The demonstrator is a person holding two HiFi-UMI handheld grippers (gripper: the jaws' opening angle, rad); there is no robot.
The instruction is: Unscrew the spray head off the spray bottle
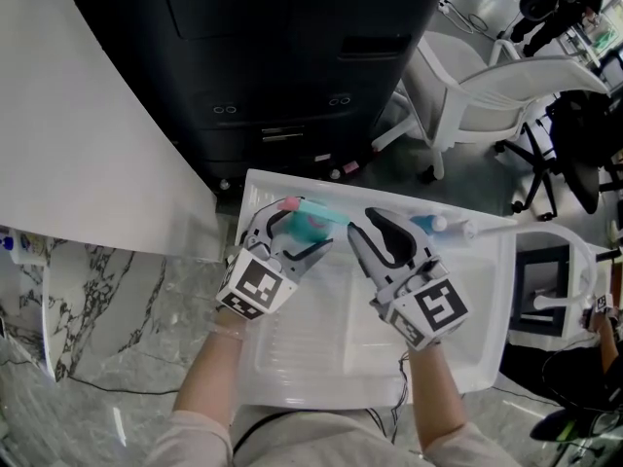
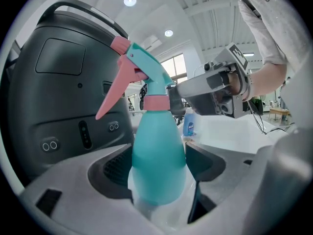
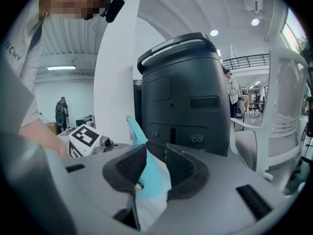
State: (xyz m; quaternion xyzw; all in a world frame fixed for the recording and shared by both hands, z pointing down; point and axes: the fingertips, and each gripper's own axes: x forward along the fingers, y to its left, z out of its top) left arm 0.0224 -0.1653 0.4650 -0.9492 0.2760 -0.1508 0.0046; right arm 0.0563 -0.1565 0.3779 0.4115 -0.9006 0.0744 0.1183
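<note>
A teal spray bottle (image 1: 310, 228) is held over the white tray (image 1: 467, 358). My left gripper (image 1: 298, 233) is shut on its body (image 2: 159, 165), which fills the gap between both pads. Above a pink collar (image 2: 155, 102) sits the teal spray head (image 2: 146, 62) with a pink trigger (image 2: 115, 92). My right gripper (image 1: 375, 224) reaches in from the right and meets the bottle at the collar (image 2: 195, 94). In the right gripper view the teal spray head (image 3: 146, 165) sits between the pads of that gripper (image 3: 155, 168), and they press on it.
A big black machine (image 1: 273, 47) stands just beyond the tray. White office chair (image 1: 506, 95) at the right. A small blue-labelled bottle (image 2: 190, 125) and a white tube lie at the tray's far right (image 1: 438, 225). A white panel (image 1: 68, 115) is at left.
</note>
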